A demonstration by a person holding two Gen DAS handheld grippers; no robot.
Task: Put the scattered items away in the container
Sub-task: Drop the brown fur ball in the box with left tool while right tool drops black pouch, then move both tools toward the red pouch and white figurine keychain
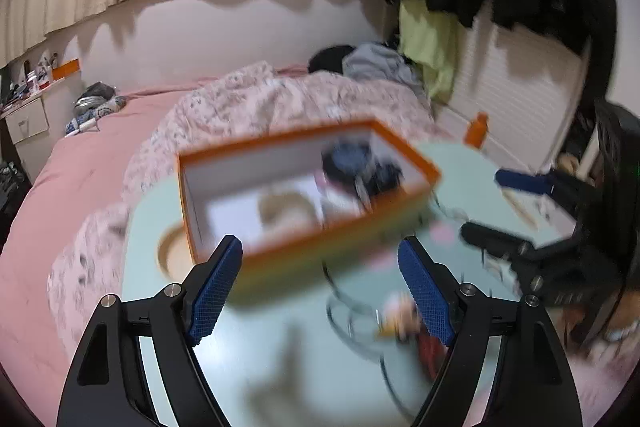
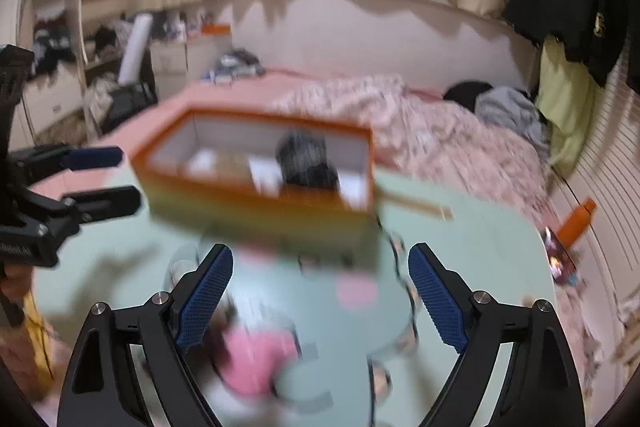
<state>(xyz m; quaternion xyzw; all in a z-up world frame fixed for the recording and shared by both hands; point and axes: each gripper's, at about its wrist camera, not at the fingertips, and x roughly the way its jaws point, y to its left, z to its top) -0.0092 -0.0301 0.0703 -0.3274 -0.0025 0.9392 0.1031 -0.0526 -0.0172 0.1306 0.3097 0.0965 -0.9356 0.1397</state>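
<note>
Orange-rimmed and open-topped, the box (image 1: 308,187) that serves as the container stands on a pale green table (image 1: 248,359), its long axis running across both wrist views, and already holds a dark bundle and some pale items. Everything is motion-blurred. On the near side of the box, loose things remain on the table: a pink soft item (image 2: 256,359) lies close in front of the right gripper (image 2: 320,299), between it and the box, beside a curling dark cable (image 2: 400,279). A small yellow-and-red object (image 1: 404,323), too blurred to identify, lies near the box's right end, just inside the left gripper (image 1: 320,287)'s right finger. Both grippers have their blue-padded jaws spread wide, with nothing held. By position, the right gripper seems nearer the pink item.
</note>
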